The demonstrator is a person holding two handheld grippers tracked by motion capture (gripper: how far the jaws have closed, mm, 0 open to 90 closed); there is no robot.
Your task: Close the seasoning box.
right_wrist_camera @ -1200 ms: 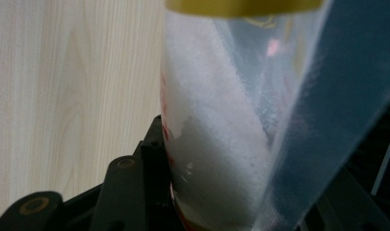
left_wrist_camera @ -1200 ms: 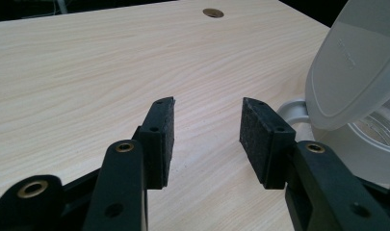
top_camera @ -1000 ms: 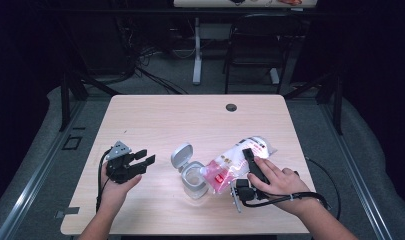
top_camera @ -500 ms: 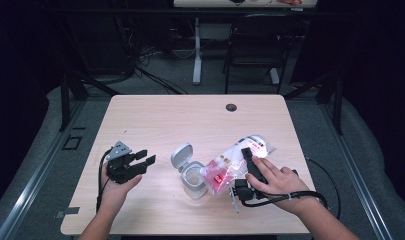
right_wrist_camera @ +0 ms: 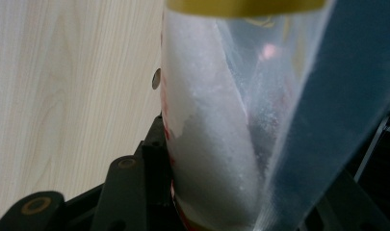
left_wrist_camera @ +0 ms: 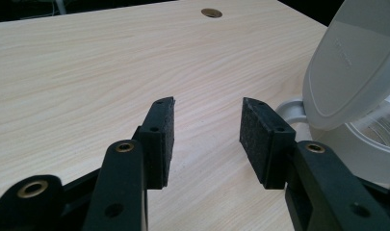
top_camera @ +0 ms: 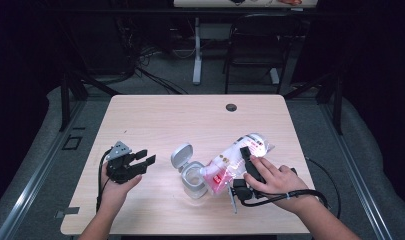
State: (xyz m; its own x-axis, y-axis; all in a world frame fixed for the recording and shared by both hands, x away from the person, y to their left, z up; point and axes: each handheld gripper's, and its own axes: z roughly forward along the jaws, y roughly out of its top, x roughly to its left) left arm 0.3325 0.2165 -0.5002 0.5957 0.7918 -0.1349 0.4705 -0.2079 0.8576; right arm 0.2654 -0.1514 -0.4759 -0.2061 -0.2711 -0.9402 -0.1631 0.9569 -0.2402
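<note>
Work in hand: the soft clear plastic bag of white powder with red and pink print (top_camera: 235, 161) was tipped mouth-down toward the small clear plastic container with a grey flip lid (top_camera: 192, 176), which reads as pouring.
Bag position: it lay slanted near the front edge of the light wooden worktop (top_camera: 190, 120), right of the middle, its low end just at the container's rim.
Right tool (top_camera: 246, 167): clenched on the bag; the right gripper view showed the film (right_wrist_camera: 216, 130) pressed between its jaws, powder packed against the inside.
Left tool (top_camera: 140, 161): released, jaws apart with nothing between them, resting toward the front left corner, apart from the container.
Container: stood upright, lid (left_wrist_camera: 351, 62) swung open and standing up on the side facing the left tool.
Handling of bag: judged light to middling, limp and shifting as powder slid; the film looked slippery and prone to crumple, so a grip on the filled middle seemed safer than on the loose end.
Handling of container: judged light and stiff, easy to knock over; the body below the rim seemed the place to steady it.
Risk: powder could spill over the narrow rim.
Edges: both things sat close to the front edge.
Open room: the far half of the worktop lay bare but for a small round cable hole (top_camera: 231, 107) near the far edge.
</note>
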